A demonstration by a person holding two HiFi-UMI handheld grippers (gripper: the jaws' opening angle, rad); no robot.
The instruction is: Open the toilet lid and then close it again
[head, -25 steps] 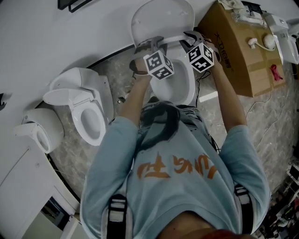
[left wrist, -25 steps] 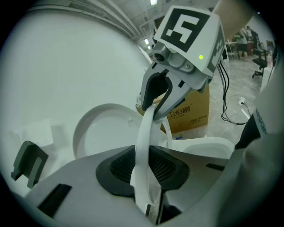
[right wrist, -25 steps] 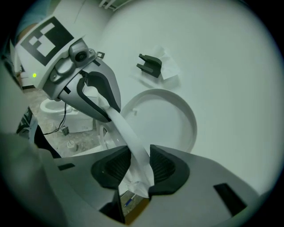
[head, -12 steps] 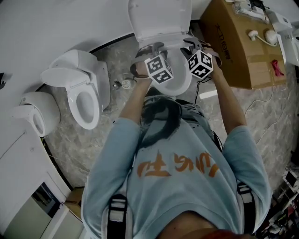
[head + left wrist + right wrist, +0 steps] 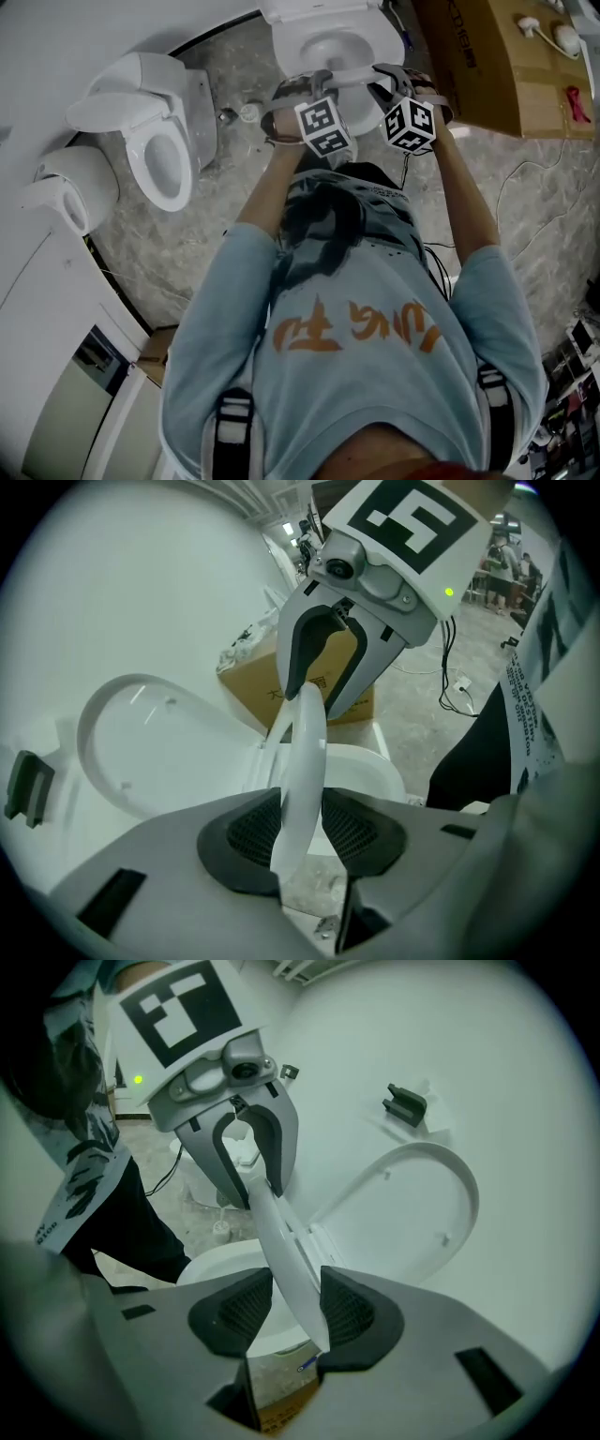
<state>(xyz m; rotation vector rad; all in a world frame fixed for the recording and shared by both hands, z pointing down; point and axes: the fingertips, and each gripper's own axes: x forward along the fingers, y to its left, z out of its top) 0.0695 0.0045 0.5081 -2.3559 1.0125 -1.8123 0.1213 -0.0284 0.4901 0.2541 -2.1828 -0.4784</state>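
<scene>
The white toilet (image 5: 328, 47) stands at the top of the head view, its lid (image 5: 141, 752) (image 5: 412, 1213) still upright against the wall. The thin seat ring (image 5: 345, 75) (image 5: 305, 752) (image 5: 281, 1241) is tilted above the bowl, its front edge running from one gripper to the other. My left gripper (image 5: 302, 87) (image 5: 302, 827) has the ring between its pads on the left side. My right gripper (image 5: 389, 80) (image 5: 295, 1312) has it on the right side. Both pairs of jaws have just been opening a little, with the ring still touching the pads.
A second toilet (image 5: 159, 141) and another white fixture (image 5: 70, 187) stand to the left on the marbled floor. A cardboard box (image 5: 497, 66) with small items on top sits right of the bowl. Cables (image 5: 525, 187) trail across the floor on the right.
Both grippers have come down and toward the person with the seat ring, which now lies lower over the bowl. The head view has shifted, so the upright lid sits at the frame's top edge.
</scene>
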